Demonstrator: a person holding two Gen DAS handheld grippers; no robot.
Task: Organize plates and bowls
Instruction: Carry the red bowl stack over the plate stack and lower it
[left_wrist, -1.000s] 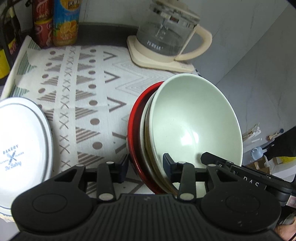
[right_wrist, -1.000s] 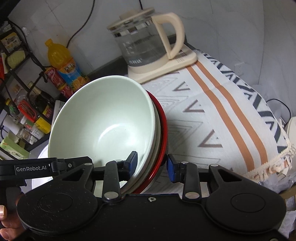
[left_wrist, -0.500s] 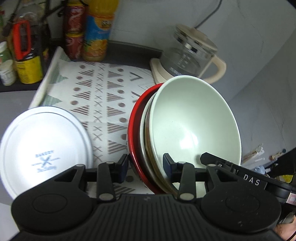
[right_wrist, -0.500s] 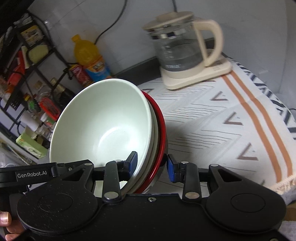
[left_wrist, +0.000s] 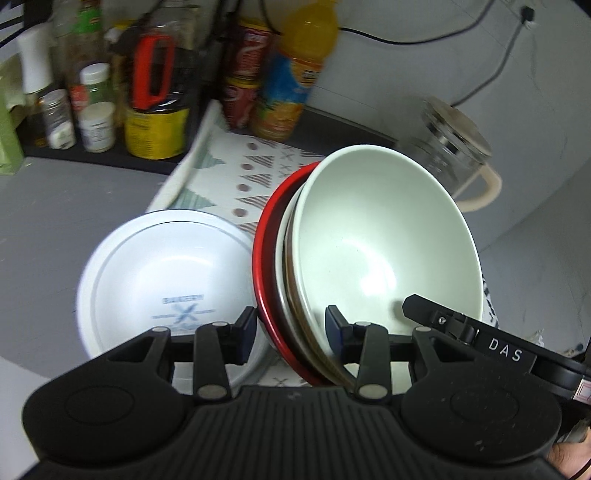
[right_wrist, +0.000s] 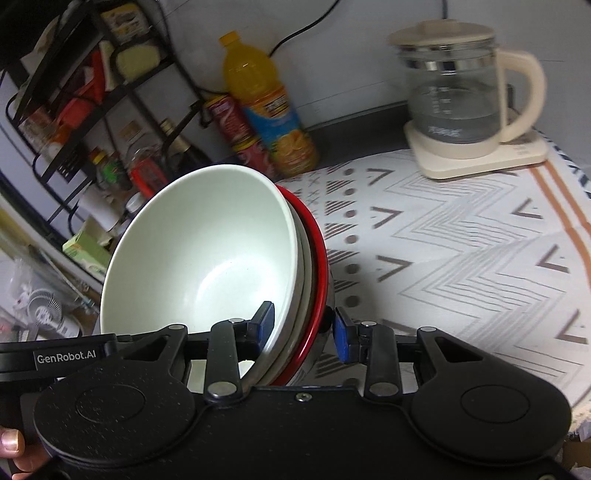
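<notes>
1. Both tools clamped the nested stack of bowls (left_wrist: 388, 240) by opposite rims; the left tool (left_wrist: 290, 330) and the right tool (right_wrist: 301, 328) each pinched red-rimmed and pale bowls together, aloft and steeply tilted.
2. Risk, as I judged it: uneven pull could slide the inner pale bowl (right_wrist: 207, 251) loose.
3. The white plate (left_wrist: 162, 280) lay on the counter just beside; a careless descent might clip its rim.
</notes>
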